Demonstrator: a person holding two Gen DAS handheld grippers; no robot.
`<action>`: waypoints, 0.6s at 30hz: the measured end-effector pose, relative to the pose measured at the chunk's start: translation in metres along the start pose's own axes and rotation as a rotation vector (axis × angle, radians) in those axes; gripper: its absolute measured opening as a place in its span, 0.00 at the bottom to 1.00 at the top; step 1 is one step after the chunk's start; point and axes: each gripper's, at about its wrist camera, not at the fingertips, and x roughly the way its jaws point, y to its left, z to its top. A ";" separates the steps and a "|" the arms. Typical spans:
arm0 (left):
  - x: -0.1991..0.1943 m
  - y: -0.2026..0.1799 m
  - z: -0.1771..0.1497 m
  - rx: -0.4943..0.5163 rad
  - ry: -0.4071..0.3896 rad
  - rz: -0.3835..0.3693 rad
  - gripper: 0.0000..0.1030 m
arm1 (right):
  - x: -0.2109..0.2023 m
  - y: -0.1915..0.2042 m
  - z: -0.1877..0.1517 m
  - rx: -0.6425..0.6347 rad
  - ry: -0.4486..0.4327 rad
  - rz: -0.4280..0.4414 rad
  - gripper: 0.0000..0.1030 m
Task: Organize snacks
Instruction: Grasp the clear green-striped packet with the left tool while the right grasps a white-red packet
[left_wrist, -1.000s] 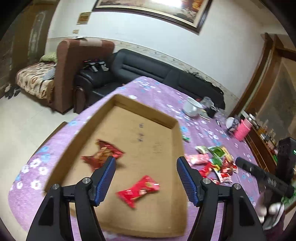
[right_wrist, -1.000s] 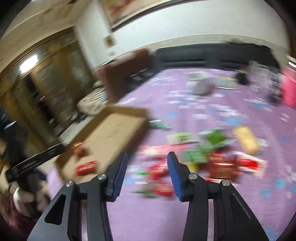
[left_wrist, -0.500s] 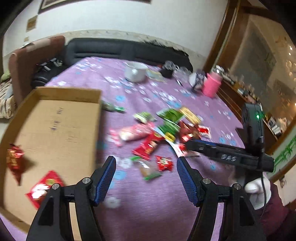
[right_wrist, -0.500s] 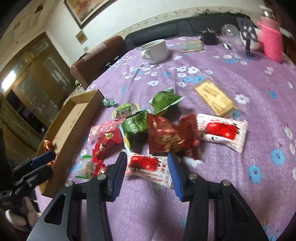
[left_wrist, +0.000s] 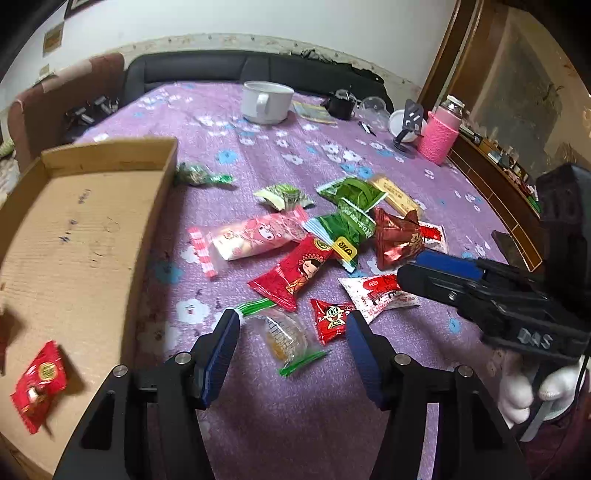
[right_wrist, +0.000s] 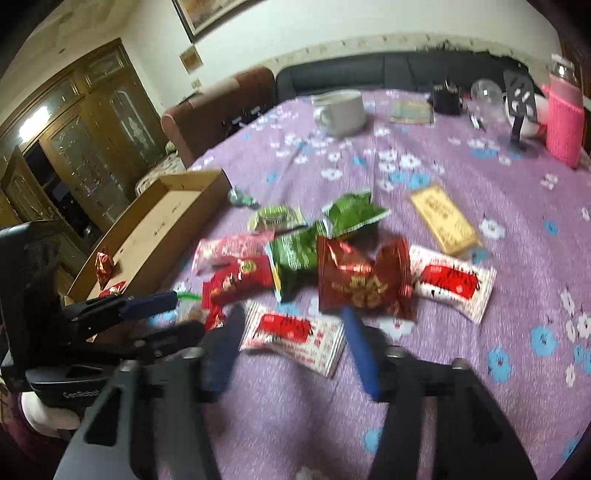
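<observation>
1. Two views, left wrist first. My left claw (left_wrist: 291, 334) has swung off the cardboard box (left_wrist: 74, 236), which filled this view a second ago, and now hangs over the loose snacks on the purple surface (left_wrist: 295, 417).
2. Its jaws stand apart with nothing pinched; they have just been closing a little, and a clear-wrapped orange sweet (left_wrist: 284, 338) and a small red cartoon packet (left_wrist: 330, 319) lie between them on the cloth. I cannot tell whether the pads touch the cloth.
3. One red packet (left_wrist: 38, 384) shows in the box's near corner, so I judge the sorting barely begun; the pile is still outside, just right of the box wall.
4. Right wrist view next. My right claw (right_wrist: 291, 347) has dropped closer to the heap; the picture is smeared with motion.
5. Its jaws have just been opening and stand apart, straddling a white-and-red sachet (right_wrist: 291, 338) that lies flat and unheld. Beyond it sits a crinkled dark red foil pack (right_wrist: 362, 280).
6. From here the other claw appears at lower left, near the box's end.
7. My reading: both hands are lined up for fresh picks, left on the sweet, right on the sachet. Thin flat wrappers may slip when pinched.
</observation>
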 end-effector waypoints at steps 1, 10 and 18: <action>0.006 -0.001 0.000 -0.001 0.018 0.003 0.61 | 0.002 0.000 0.000 -0.004 0.001 0.004 0.55; 0.005 -0.001 -0.004 0.015 0.005 -0.008 0.31 | 0.018 -0.017 0.000 0.124 0.097 0.196 0.55; -0.018 0.003 -0.028 0.033 0.029 -0.045 0.32 | 0.005 0.031 -0.017 -0.154 0.195 0.124 0.55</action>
